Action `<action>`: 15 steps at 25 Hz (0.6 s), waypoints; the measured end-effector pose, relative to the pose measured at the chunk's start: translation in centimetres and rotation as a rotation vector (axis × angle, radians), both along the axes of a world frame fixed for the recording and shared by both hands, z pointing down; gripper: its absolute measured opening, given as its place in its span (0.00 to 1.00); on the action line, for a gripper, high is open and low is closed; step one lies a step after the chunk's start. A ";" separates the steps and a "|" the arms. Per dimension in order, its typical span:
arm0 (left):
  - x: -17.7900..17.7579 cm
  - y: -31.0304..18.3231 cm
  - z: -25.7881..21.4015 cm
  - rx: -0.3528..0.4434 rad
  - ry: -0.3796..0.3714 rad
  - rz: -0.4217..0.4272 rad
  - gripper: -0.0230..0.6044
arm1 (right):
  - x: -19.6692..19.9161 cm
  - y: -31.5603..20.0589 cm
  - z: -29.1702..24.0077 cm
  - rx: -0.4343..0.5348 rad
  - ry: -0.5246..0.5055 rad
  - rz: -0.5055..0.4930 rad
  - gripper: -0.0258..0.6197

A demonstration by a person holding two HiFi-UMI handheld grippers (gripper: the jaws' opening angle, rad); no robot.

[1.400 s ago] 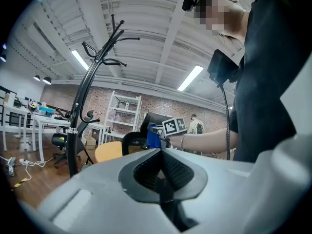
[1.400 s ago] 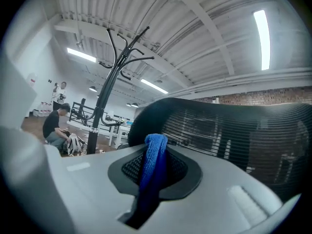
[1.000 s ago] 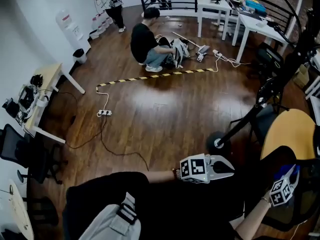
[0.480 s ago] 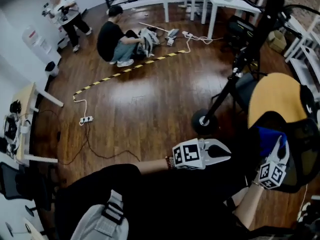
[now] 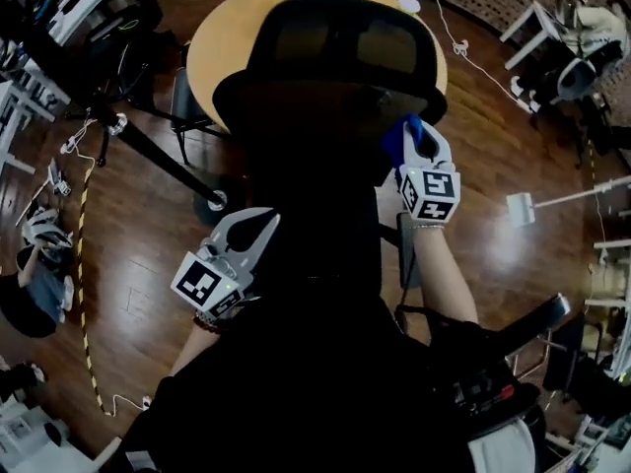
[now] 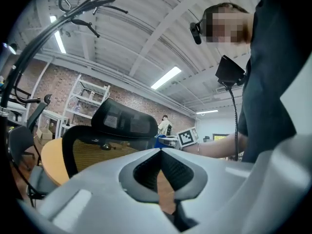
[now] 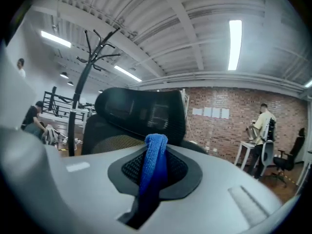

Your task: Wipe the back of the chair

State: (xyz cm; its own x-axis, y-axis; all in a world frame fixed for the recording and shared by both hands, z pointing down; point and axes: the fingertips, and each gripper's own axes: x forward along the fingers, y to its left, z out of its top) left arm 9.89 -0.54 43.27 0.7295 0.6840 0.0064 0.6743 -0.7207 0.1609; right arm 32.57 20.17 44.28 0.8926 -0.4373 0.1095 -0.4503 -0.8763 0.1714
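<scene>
A black mesh office chair (image 5: 330,57) stands right in front of me, its back and headrest toward me. My right gripper (image 5: 422,151) is shut on a blue cloth (image 5: 402,138), held at the right edge of the chair back just below the headrest. In the right gripper view the blue cloth (image 7: 155,165) sticks out between the jaws, and the headrest (image 7: 141,113) is close ahead. My left gripper (image 5: 251,233) hangs to the left of the chair back, shut and with nothing in it. In the left gripper view the chair back (image 6: 97,150) shows ahead.
A round wooden table (image 5: 212,47) stands behind the chair. A black pole stand has its base (image 5: 215,201) on the floor at the left. Yellow-black tape (image 5: 84,294) crosses the floor at far left. White tables and a person (image 7: 263,130) stand farther off.
My view has swung from the open floor onto the chair. The right gripper has risen with the cloth to the chair back's right edge. The left gripper now sits left of the back.
</scene>
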 end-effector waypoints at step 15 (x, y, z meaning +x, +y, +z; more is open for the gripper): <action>3.3 4.7 -0.1 0.006 -0.026 -0.004 0.05 | 10.3 12.6 2.0 -0.093 -0.010 0.263 0.10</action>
